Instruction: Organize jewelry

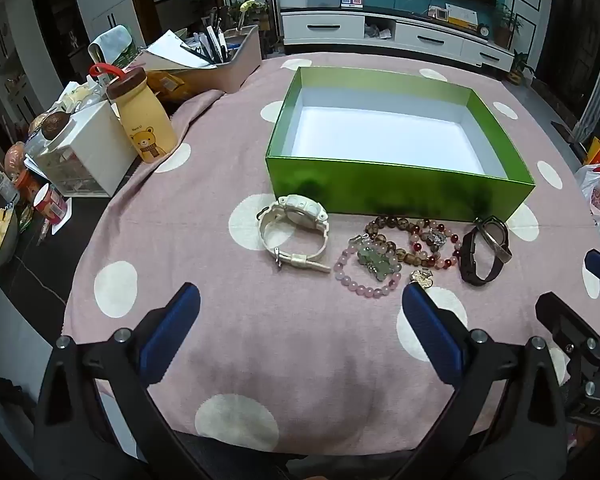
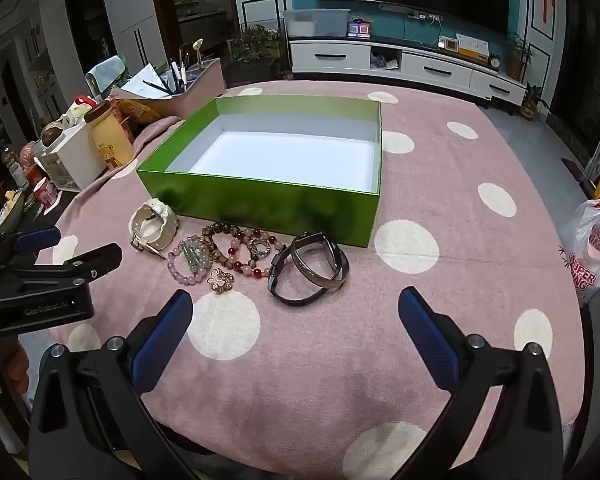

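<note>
An open green box [image 1: 396,196] [image 2: 256,200] with a white inside stands on the pink dotted tablecloth. In front of it lie a white watch [image 1: 296,232] [image 2: 154,228], a pink bead bracelet [image 1: 366,272] [image 2: 188,264], a brown bead bracelet [image 1: 392,232] [image 2: 216,236], a red bead bracelet [image 1: 434,244] [image 2: 252,256], a gold flower brooch [image 1: 422,278] [image 2: 221,280] and dark watches [image 1: 486,254] [image 2: 308,270]. My left gripper [image 1: 300,304] is open, near side of the jewelry. My right gripper [image 2: 296,308] is open, just short of the dark watches.
Left of the cloth stand a yellow bear bottle [image 1: 144,120] [image 2: 108,140], a white drawer box [image 1: 88,156], a pen-filled bin [image 1: 220,60] and food items. A plastic bag [image 2: 588,248] hangs at the right edge. A TV cabinet [image 1: 400,36] stands behind.
</note>
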Demonstrator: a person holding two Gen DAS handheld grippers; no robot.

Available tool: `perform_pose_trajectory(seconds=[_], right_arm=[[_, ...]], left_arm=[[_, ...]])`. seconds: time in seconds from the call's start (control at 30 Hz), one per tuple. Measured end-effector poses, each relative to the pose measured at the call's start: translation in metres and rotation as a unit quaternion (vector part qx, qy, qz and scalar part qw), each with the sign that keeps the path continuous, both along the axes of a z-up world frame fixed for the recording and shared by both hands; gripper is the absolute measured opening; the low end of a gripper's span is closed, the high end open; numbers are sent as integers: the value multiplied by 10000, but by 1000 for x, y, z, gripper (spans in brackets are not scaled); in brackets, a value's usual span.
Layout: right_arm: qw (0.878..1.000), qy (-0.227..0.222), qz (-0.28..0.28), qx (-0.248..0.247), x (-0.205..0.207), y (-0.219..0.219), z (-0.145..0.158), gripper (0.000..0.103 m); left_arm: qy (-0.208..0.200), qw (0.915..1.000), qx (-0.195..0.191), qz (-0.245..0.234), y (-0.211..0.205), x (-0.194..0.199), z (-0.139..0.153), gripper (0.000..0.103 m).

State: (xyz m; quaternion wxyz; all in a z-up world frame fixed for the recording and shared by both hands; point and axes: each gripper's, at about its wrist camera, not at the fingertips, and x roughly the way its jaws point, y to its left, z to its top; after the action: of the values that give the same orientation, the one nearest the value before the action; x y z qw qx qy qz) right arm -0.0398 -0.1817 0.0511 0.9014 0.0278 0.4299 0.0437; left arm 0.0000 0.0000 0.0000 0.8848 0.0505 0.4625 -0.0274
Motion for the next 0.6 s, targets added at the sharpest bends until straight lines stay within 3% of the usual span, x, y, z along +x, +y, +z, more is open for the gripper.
perform_pose_trajectory(seconds=[0.6], right_arm=[[10000, 33, 3, 3, -2, 1, 0, 102]], left_arm=[[-42, 10000, 69, -3, -1, -3, 3, 101]])
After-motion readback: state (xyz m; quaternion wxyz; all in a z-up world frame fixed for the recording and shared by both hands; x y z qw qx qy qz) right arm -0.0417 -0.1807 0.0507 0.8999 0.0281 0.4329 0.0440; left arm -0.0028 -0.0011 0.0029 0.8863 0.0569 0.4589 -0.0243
